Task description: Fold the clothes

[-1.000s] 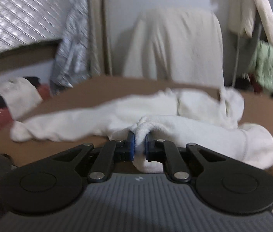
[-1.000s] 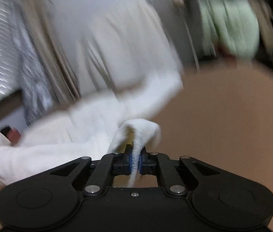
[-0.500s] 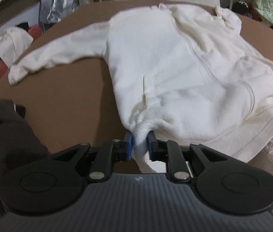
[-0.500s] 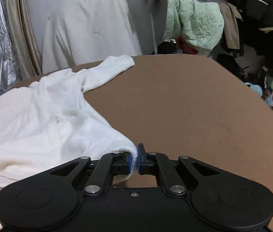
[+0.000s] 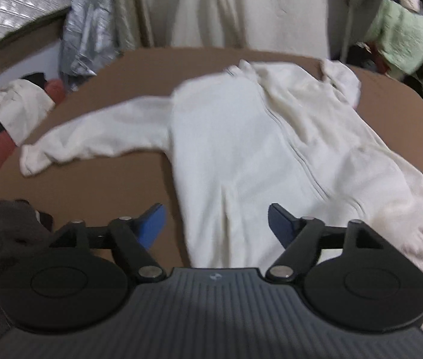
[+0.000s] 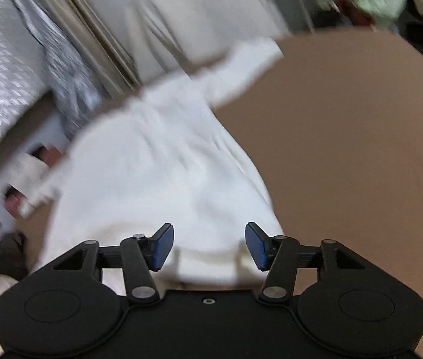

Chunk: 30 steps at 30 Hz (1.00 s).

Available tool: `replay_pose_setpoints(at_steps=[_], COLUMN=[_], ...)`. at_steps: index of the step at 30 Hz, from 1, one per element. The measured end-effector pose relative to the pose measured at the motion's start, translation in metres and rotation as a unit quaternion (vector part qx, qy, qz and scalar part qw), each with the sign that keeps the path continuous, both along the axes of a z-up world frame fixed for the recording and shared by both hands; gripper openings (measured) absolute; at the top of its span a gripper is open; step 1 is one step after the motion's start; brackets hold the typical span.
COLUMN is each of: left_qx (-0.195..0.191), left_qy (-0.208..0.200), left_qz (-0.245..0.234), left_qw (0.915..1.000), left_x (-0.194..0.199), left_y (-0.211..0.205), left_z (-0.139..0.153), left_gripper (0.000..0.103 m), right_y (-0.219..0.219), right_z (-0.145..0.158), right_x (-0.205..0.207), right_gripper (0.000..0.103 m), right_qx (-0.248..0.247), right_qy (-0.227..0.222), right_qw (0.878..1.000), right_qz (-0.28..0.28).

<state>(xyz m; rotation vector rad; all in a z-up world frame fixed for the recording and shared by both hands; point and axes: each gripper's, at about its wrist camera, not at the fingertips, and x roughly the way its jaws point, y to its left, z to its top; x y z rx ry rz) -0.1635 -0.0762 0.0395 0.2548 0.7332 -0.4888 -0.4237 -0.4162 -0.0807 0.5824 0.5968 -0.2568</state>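
A white fleece jacket [image 5: 241,155] is spread flat on a brown table [image 5: 97,185], zipper side up. One sleeve [image 5: 97,137] is stretched toward the table's left edge, where its cuff lies near the rim. In the right wrist view, the other sleeve [image 6: 241,65] is extended toward the far edge, and a broad stretch of bare table [image 6: 346,149] is left open to the right of the garment. A dark garment [image 5: 4,233] is heaped at the near left corner, just beside the left gripper.

The left gripper [image 5: 216,226] is seen with its jaws wide and opening; the jacket's hem lies between and below the blue pads [image 5: 151,224], but no cloth is pinched. The right gripper [image 6: 210,245] is likewise opening, its jaws held apart over the hem at the jacket's other corner, with nothing clamped.

Both views are smeared by motion, the right one heavily, so seams and pocket details cannot be made out there. The nearest strip of hem is hidden behind each gripper body. Hanging clothes [image 5: 400,36] at the back are blurred.
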Motion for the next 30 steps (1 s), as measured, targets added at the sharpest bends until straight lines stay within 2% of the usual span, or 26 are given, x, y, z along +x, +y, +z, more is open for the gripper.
replay_pose_setpoints(at_steps=[1, 3, 6, 9, 11, 14, 16, 17, 18, 20, 21, 22, 25, 27, 30], left_qx=[0.009, 0.019, 0.025, 0.069, 0.075, -0.003, -0.069, -0.087, -0.087, -0.077, -0.086, -0.111, -0.178, -0.191, -0.224], left_qy=[-0.009, -0.008, -0.009, -0.028, -0.033, 0.013, 0.043, 0.05, 0.05, 0.039, 0.032, 0.03, 0.03, 0.018, 0.051], left_qz=[0.01, 0.014, 0.015, 0.057, 0.093, 0.111, 0.128, 0.131, 0.134, 0.155, 0.158, 0.154, 0.141, 0.152, 0.124], left_qw=[0.9999, 0.9997, 0.9995, 0.9956, 0.9923, 0.9937, 0.9884, 0.9862, 0.9858, 0.9842, 0.9832, 0.9813, 0.9734, 0.9695, 0.9652], left_x=[0.006, 0.024, 0.06, 0.103, 0.133, 0.189, 0.228, 0.246, 0.26, 0.281, 0.288, 0.295, 0.307, 0.31, 0.32], left_y=[-0.002, -0.008, -0.015, -0.025, -0.021, -0.008, 0.001, 0.004, 0.004, 0.002, 0.002, 0.003, 0.008, 0.011, 0.013], left_z=[-0.003, -0.014, -0.029, -0.038, -0.04, -0.039, -0.041, -0.044, -0.049, -0.061, -0.069, -0.079, -0.107, -0.127, -0.142], left_gripper=[0.077, 0.077, 0.078, 0.083, 0.085, 0.085, 0.088, 0.09, 0.095, 0.095, 0.095, 0.095, 0.095, 0.095, 0.095], right_y=[-0.001, -0.001, 0.013, 0.043, 0.074, 0.083, 0.066, 0.051, 0.037, 0.008, -0.004, -0.014, -0.035, -0.048, -0.046], right_z=[0.006, 0.013, 0.013, 0.017, 0.026, 0.042, 0.044, 0.04, 0.032, 0.014, 0.006, 0.0, -0.006, -0.006, -0.002], right_x=[0.011, 0.041, 0.105, 0.165, 0.201, 0.259, 0.308, 0.337, 0.364, 0.416, 0.436, 0.451, 0.498, 0.522, 0.565], right_gripper=[0.069, 0.07, 0.071, 0.071, 0.071, 0.078, 0.083, 0.084, 0.087, 0.087, 0.087, 0.086, 0.086, 0.086, 0.087], right_qx=[-0.006, -0.008, 0.02, 0.026, 0.007, -0.04, -0.058, -0.062, -0.06, -0.048, -0.053, -0.067, -0.115, -0.109, -0.086], right_qy=[-0.014, -0.025, 0.004, 0.036, 0.055, 0.061, 0.077, 0.089, 0.107, 0.158, 0.18, 0.192, 0.191, 0.182, 0.156], right_qw=[1.0, 0.999, 0.994, 0.981, 0.968, 0.963, 0.965, 0.966, 0.966, 0.966, 0.965, 0.963, 0.964, 0.968, 0.972], right_qz=[0.009, 0.035, 0.107, 0.189, 0.246, 0.26, 0.244, 0.235, 0.226, 0.199, 0.185, 0.175, 0.149, 0.137, 0.156])
